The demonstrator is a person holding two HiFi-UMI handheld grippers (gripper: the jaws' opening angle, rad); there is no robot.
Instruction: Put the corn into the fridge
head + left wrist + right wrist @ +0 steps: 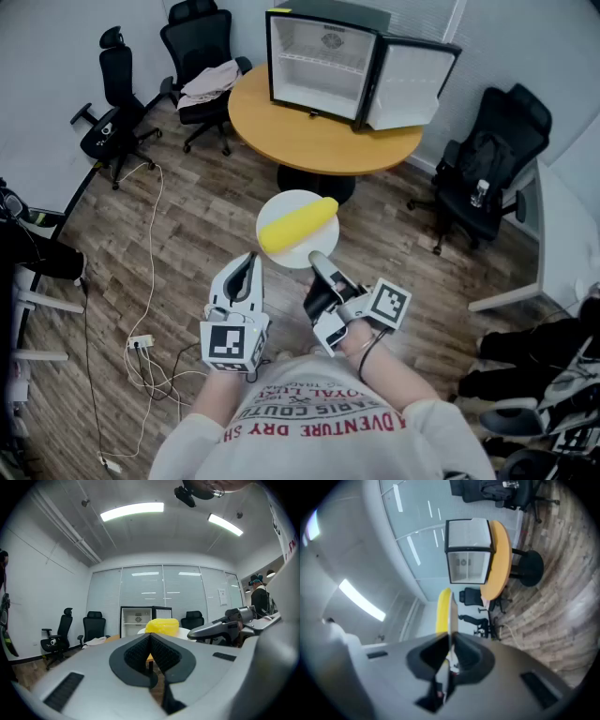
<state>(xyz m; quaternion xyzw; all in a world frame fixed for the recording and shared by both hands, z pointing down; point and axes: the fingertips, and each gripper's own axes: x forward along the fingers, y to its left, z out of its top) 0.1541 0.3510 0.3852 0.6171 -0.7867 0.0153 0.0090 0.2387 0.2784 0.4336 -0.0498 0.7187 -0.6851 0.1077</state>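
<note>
Yellow corn (pixel 298 225) lies loose on a white plate (pixel 289 202), held in the air short of the round counter (pixel 319 141) and its open fridge (pixel 319 58). The right claw (pixel 319 260) pinches the plate's rim, while the left claw (pixel 246 274) is closed on nothing. Being round, the corn will likely roll if the stiff, smooth plate tilts. A grip round its middle would suit.

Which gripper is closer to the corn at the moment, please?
Right. The right gripper clamps the rim of the white plate carrying the corn; the left gripper, shut and empty, sits beside the plate's near edge.
</note>
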